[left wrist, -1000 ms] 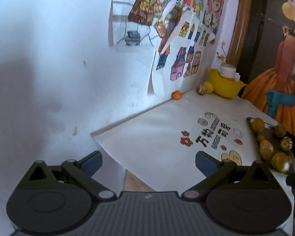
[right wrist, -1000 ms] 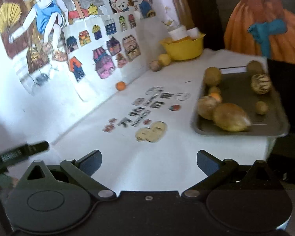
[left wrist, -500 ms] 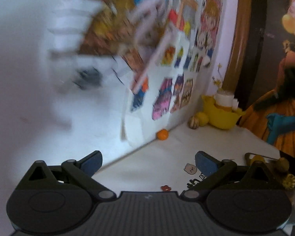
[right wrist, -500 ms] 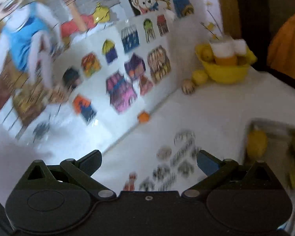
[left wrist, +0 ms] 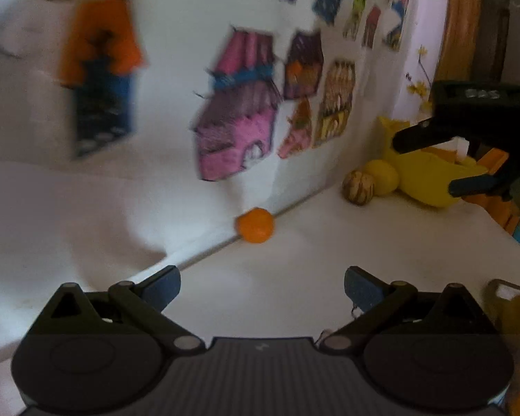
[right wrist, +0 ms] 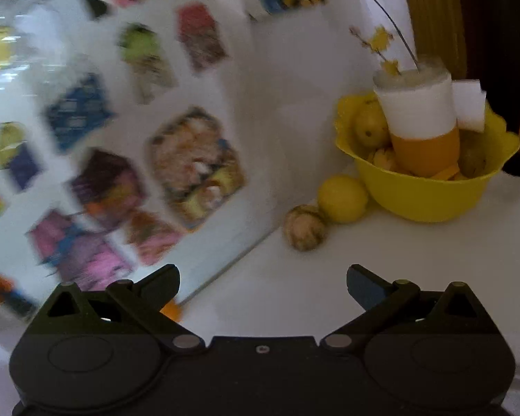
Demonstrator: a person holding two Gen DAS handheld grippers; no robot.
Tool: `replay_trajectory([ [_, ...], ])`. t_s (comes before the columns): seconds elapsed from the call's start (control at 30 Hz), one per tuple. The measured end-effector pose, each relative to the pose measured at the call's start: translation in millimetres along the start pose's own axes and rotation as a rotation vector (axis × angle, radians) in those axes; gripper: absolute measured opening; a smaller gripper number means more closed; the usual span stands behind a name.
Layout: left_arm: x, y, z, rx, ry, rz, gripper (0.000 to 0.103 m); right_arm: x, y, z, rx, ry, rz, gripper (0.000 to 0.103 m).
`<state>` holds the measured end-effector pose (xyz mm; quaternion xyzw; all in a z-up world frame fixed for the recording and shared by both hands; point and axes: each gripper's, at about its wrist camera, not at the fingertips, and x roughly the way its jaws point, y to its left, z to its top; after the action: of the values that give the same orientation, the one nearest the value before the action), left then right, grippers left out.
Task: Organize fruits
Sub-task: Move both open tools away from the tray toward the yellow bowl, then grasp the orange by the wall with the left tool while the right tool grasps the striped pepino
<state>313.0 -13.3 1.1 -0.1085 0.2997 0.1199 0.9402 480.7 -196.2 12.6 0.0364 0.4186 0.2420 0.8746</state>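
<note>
Fruit lies scattered along the back edge of the desk [left wrist: 294, 270], where its white top meets the wall of coloured drawings [left wrist: 239, 111]. My left claw [left wrist: 261, 287] hangs over the desk with its fingers spread wide and nothing between them. Straight ahead of it a small orange fruit [left wrist: 255, 225] sits against the foot of the wall, well apart from the rest. My right claw [right wrist: 262, 286] is likewise wide open and empty; in the left view it shows as a dark shape [left wrist: 468, 131] in front of the yellow bowl [left wrist: 423, 176].

Toward the back right corner of the desk, a striped brown fruit [right wrist: 305, 227] lies touching a round yellow fruit [right wrist: 343, 198], and that one sits just beside the yellow bowl [right wrist: 426, 197]. The bowl holds several yellowish fruits [right wrist: 369, 126] and an upright cup [right wrist: 419, 121], white above and orange below, with a thin twig [right wrist: 391, 24] bearing yellow blossoms rising from it. A white block [right wrist: 468, 105] leans in the bowl beside the cup.

At the right edge of the left view a corner of a grey tray [left wrist: 502, 286] shows, with a blurred yellow fruit [left wrist: 516, 315] in it. Much of the wall is smeared by motion blur.
</note>
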Motion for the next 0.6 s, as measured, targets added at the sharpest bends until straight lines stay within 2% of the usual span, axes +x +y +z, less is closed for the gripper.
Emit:
replay_trajectory([
  [0.23,38,-12,6,-0.016,0.025,0.013,0.102,57,-20,7,0.064,-0.002,0.014,0.097],
  [0.6,69,-22,6,-0.036,-0.001,0.038,0.092,111,-34,9,0.117,0.007,0.008,0.087],
])
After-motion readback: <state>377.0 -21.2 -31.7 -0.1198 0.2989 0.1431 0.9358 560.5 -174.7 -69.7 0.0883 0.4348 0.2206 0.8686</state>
